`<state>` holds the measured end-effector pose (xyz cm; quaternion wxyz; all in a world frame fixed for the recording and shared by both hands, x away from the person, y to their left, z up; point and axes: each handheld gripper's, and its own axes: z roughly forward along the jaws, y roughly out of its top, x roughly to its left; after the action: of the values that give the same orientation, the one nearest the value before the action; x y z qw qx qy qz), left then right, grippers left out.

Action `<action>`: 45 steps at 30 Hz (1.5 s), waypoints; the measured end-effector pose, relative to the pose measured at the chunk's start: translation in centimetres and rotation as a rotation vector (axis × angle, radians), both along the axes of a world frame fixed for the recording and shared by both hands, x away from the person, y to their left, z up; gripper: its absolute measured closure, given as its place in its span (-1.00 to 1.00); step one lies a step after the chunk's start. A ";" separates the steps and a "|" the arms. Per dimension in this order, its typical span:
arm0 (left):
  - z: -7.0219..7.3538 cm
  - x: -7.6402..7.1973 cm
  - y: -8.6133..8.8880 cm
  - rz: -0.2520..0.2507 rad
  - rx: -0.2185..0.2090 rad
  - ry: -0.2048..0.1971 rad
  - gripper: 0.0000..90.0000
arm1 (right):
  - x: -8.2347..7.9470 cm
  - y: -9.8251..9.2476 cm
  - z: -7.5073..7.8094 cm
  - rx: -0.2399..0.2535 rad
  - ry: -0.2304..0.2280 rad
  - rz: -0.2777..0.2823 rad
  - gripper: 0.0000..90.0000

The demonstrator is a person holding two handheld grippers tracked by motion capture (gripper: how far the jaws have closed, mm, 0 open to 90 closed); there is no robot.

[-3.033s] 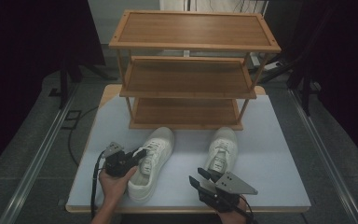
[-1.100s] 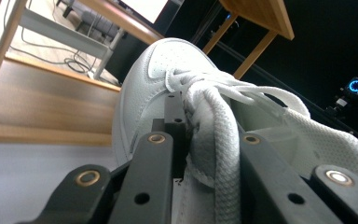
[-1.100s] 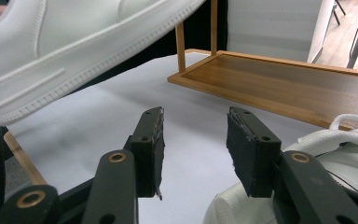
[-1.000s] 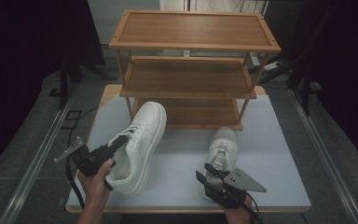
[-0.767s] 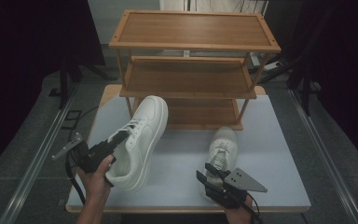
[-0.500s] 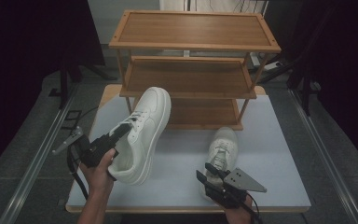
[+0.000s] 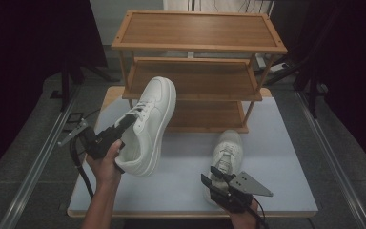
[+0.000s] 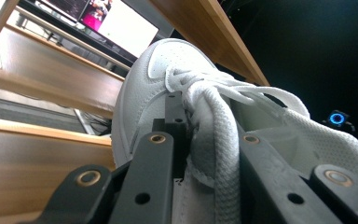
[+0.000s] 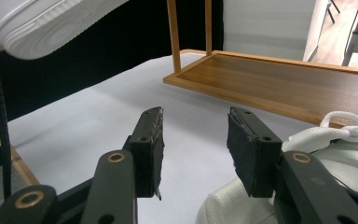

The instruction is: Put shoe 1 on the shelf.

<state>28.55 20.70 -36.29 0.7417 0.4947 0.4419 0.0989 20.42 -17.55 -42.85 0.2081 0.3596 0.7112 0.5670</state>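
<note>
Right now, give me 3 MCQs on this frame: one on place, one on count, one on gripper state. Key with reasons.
1. Where is the second white lace-up sneaker?
A. on the white tabletop
B. on the top shelf
C. on the floor

2. How many shelves has the wooden shoe rack?
A. two
B. three
C. five

3. What is the left gripper doing?
A. hanging open over the table
B. lying flat on the table
C. clamped on the raised white sneaker

Key:
1 A, it lies flat on the tabletop before the rack, by the right gripper.
2 B, three boards are stacked.
3 C, the jaws pinch that sneaker's laced top in the left gripper view.
</note>
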 end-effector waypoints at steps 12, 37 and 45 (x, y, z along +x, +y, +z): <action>1.6 2.6 -1.6 0.032 0.023 0.004 0.82 | 0.0 0.0 -0.1 0.004 0.007 0.000 0.24; 3.6 6.8 -4.2 0.116 0.035 0.003 0.82 | 0.0 0.0 -0.1 0.012 0.009 0.007 0.23; 3.8 8.5 -4.7 0.117 0.026 0.020 0.82 | 0.1 -0.2 0.0 0.014 0.009 0.001 0.24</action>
<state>37.07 15.96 -32.50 0.7237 0.4785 0.4762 0.1431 20.50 -17.75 -42.88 0.2017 0.3633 0.7083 0.5706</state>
